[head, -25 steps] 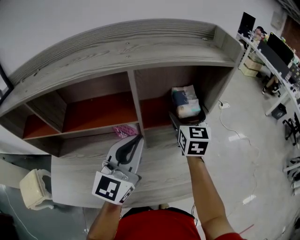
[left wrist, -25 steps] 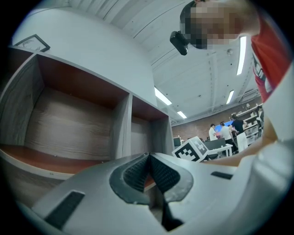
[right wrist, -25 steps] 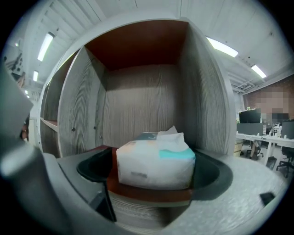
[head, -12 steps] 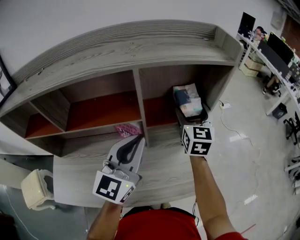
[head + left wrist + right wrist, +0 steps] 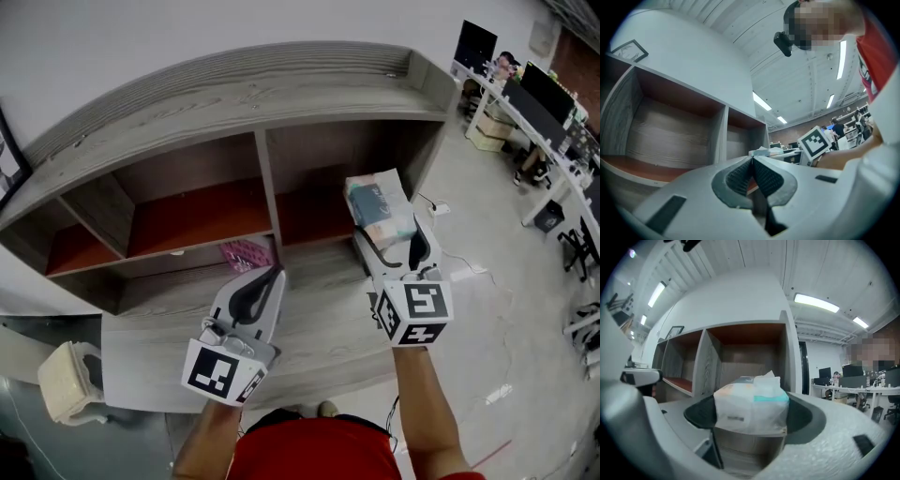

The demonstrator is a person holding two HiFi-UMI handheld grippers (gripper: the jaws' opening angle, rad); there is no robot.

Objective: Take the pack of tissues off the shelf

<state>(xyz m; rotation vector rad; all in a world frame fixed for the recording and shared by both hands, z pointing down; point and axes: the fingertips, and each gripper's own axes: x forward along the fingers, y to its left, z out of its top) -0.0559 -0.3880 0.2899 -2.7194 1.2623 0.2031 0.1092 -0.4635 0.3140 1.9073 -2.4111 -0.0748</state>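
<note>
**A:** What does the head view tell you about the pack?

**B:** Your right gripper (image 5: 387, 239) has the pack of tissues (image 5: 380, 208) clamped between its jaws. It is a soft white plastic pack with teal and orange print. It sits in front of the right compartment of the grey wooden shelf (image 5: 234, 103). Your left gripper (image 5: 272, 274) is closed on nothing, its tips near a pink packet (image 5: 246, 253) on the lower board. I can't read the print on either pack.

**A:** And the left gripper view?

**B:** The left gripper (image 5: 752, 161) has its ribbed pads pressed together with nothing between them. Past them, the tissue pack (image 5: 761, 151) is only a pale sliver, mostly hidden behind the jaws. The marker cube (image 5: 815, 143) of your right gripper shows beside it.

**A:** The right gripper view?

**B:** The right gripper (image 5: 751, 413) squeezes the pack (image 5: 751, 404) on both sides, and the jaws stay as far apart as the pack is wide. A crumpled white flap sticks up above a teal band. The pack covers the lower back of the compartment (image 5: 750, 352). Your left gripper (image 5: 640, 377) is cut off at the left edge.
</note>
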